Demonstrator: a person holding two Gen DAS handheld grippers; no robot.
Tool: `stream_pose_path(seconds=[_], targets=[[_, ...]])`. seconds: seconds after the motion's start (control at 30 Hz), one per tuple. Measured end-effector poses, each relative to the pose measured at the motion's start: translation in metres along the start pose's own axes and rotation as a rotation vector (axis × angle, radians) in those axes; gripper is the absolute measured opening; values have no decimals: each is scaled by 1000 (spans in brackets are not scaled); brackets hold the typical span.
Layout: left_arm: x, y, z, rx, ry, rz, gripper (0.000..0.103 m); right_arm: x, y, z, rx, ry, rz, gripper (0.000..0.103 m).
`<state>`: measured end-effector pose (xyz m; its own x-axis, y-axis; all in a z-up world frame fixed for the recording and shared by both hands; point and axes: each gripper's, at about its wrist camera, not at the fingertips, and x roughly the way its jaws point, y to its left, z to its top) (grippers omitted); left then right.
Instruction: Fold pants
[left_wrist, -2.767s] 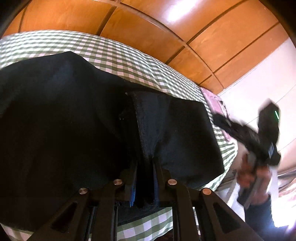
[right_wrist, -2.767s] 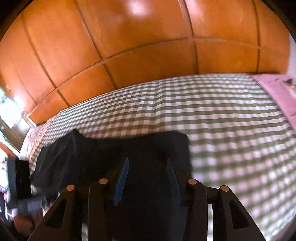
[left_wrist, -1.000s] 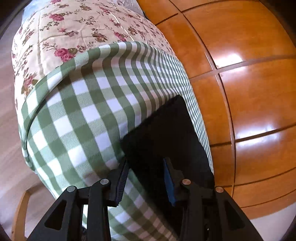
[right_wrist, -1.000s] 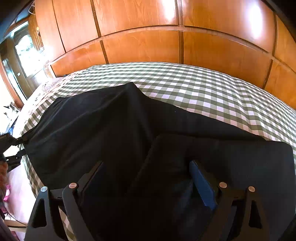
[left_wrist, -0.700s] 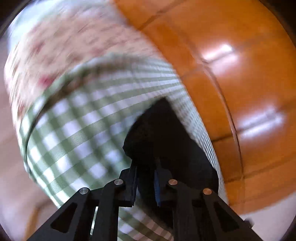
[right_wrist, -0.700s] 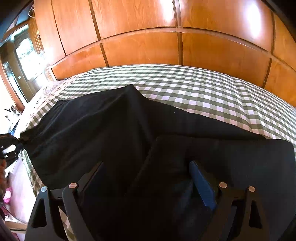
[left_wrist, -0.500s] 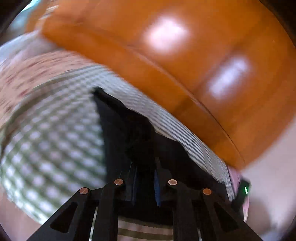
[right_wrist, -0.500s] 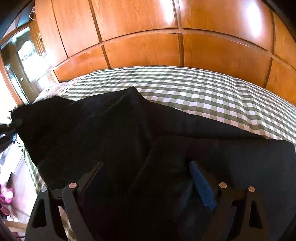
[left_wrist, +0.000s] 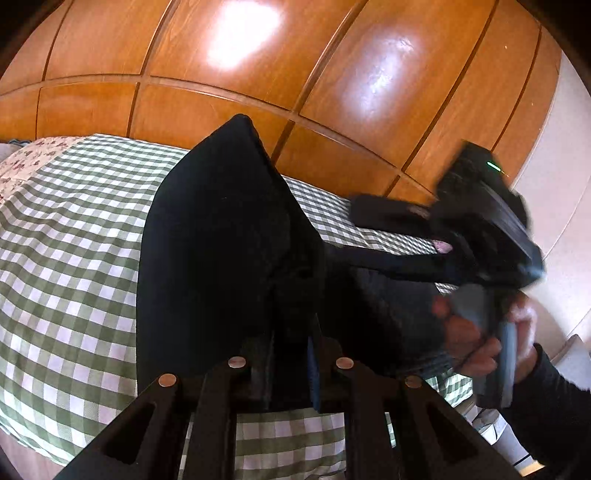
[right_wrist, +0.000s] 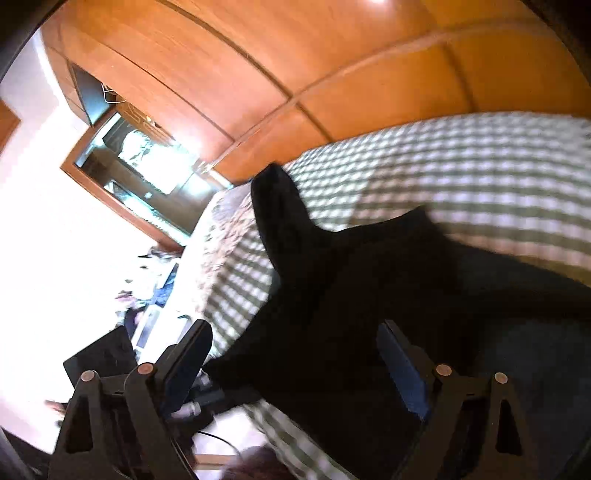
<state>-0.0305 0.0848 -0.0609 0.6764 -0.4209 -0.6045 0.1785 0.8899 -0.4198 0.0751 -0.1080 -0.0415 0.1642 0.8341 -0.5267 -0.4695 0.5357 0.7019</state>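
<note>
- Black, soft cloth pants (left_wrist: 207, 236) lie on a bed under a green-and-white checked bedspread (left_wrist: 66, 266), in front of glossy orange-brown wooden wall panels (left_wrist: 236, 48); one end is lifted into a peak above the bed.
- That lifted end is clamped between the closed fingers of the left hand-held gripper (left_wrist: 291, 354).
- The fingers of the right hand-held gripper (right_wrist: 295, 354) are seen spread wide apart over the dark fabric, with nothing pinched.
- The step in hand is judged to be carrying the raised end across onto the flat part.
- A steady clamp is advised until the edges are lined up, with the cloth lowered slowly so no creases are trapped.
- The lower layer is best pinned by the right one while the fold is laid.
</note>
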Motion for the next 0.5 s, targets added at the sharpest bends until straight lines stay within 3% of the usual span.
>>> stream_pose_path(seconds=[0.07, 0.17, 0.23, 0.3, 0.4, 0.5], targets=[[0, -2, 0, 6, 0, 4, 14, 30, -4, 13, 39, 49, 9, 88], [1, -6, -2, 33, 8, 30, 14, 62, -2, 29, 67, 92, 36, 64], [-4, -9, 1, 56, 8, 43, 14, 72, 3, 35, 41, 95, -25, 15], [-16, -4, 5, 37, -9, 8, 17, 77, 9, 39, 19, 100, -53, 14], [-56, 29, 10, -134, -81, -221, 26, 63, 19, 42, -15, 62, -45, 13], [-88, 62, 11, -241, -164, -216, 27, 41, 29, 47, -35, 28, -11, 13]])
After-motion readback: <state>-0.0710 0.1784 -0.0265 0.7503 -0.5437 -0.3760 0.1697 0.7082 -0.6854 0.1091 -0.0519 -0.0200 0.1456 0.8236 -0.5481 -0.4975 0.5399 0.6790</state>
